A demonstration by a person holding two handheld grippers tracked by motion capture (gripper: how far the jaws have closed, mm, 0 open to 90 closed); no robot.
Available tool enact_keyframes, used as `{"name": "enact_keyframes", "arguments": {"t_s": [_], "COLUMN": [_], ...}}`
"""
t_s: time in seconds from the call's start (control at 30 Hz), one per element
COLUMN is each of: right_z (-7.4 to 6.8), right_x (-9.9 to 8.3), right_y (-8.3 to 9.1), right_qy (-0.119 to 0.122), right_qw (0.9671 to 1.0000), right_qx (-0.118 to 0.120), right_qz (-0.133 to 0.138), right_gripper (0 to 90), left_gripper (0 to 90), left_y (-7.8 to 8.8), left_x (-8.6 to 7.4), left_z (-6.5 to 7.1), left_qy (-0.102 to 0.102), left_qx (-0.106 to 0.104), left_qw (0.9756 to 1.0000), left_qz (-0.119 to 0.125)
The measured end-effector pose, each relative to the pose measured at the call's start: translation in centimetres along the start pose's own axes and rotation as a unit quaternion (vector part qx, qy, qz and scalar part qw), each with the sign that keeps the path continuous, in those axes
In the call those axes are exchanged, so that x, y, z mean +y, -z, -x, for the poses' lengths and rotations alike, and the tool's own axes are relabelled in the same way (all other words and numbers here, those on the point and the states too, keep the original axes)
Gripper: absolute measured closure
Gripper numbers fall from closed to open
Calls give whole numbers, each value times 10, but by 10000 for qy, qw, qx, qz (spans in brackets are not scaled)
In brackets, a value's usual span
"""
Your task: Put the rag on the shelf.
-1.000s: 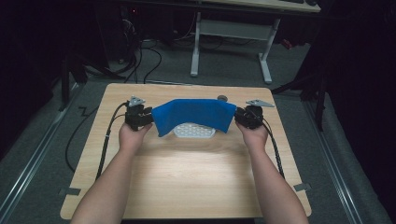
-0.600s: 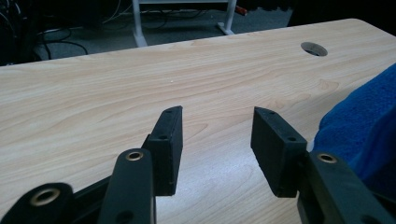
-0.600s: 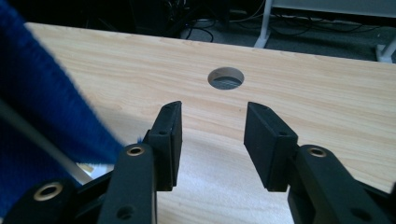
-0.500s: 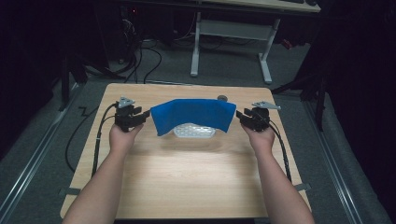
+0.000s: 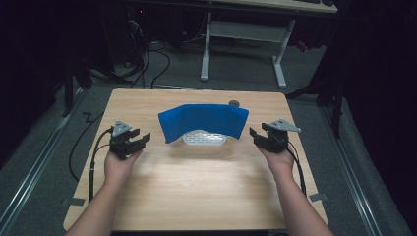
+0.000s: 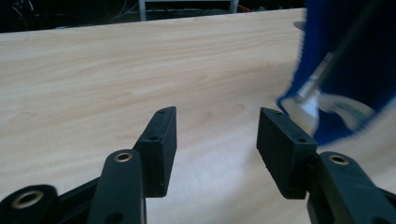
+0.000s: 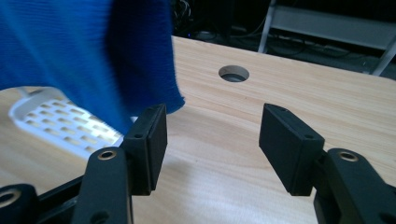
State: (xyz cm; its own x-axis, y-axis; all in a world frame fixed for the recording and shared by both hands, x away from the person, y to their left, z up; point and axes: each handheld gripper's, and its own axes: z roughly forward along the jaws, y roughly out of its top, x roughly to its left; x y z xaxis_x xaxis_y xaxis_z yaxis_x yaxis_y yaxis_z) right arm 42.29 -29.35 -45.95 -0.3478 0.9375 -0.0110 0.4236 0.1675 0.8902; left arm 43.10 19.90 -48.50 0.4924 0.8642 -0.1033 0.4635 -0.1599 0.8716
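Both grippers now sit apart from the blue cloth (image 5: 203,122): the left gripper (image 5: 139,141) and right gripper (image 5: 255,136) have let go, jaws just opening, empty.

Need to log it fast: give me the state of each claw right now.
Left claw: open, just been opening, nothing between its jaws, apart from the blue cloth.
Right claw: open, just been opening, holding nothing, beside the cloth.

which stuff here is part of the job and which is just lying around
Part of the job:
blue cloth, draped over the white perforated rack
left gripper, jaws open, empty
right gripper, jaws open, empty

Just lying about:
round hole in the table
cables on the floor
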Motion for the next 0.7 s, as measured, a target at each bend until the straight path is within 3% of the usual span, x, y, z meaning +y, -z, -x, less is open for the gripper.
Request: {"name": "enact_keyframes", "arguments": {"t_s": [0.13,0.23,0.27,0.4,0.5,0.6,0.63,0.67,0.7], "right_z": [-14,-28,-33,-55,-69,-79,-82,-84,-84], "right_x": [-4,-9,-11,-25,-38,-60,-72,-87,-96], "right_y": [20,41,47,69,80,89,93,97,98], "right_qy": [252,348,346,546,706,681,620,549,542], "right_qw": [9996,9993,9993,9982,9972,9975,9980,9983,9985], "right_qx": [2,95,133,201,227,182,76,-62,-33], "right_qz": [-143,116,85,130,-4,-17,61,174,22], "right_gripper": [354,371,359,352,353,352,359,417,412], "left_gripper": [453,444,442,432,421,420,448,436,431], "left_y": [25,42,47,59,64,65,62,61,61], "left_x": [-13,-22,-26,-39,-51,-78,-81,-81,-81], "left_z": [14,24,27,42,63,88,95,101,106], "left_qy": [-68,-95,-140,-143,-169,-328,-404,-557,-730], "left_qx": [-106,-243,-242,-343,-400,-444,-505,-607,-619], "left_qw": [9999,9996,9996,9993,9991,9985,9974,9958,9949], "left_qz": [87,135,79,-42,16,-63,-321,-410,-328]}}
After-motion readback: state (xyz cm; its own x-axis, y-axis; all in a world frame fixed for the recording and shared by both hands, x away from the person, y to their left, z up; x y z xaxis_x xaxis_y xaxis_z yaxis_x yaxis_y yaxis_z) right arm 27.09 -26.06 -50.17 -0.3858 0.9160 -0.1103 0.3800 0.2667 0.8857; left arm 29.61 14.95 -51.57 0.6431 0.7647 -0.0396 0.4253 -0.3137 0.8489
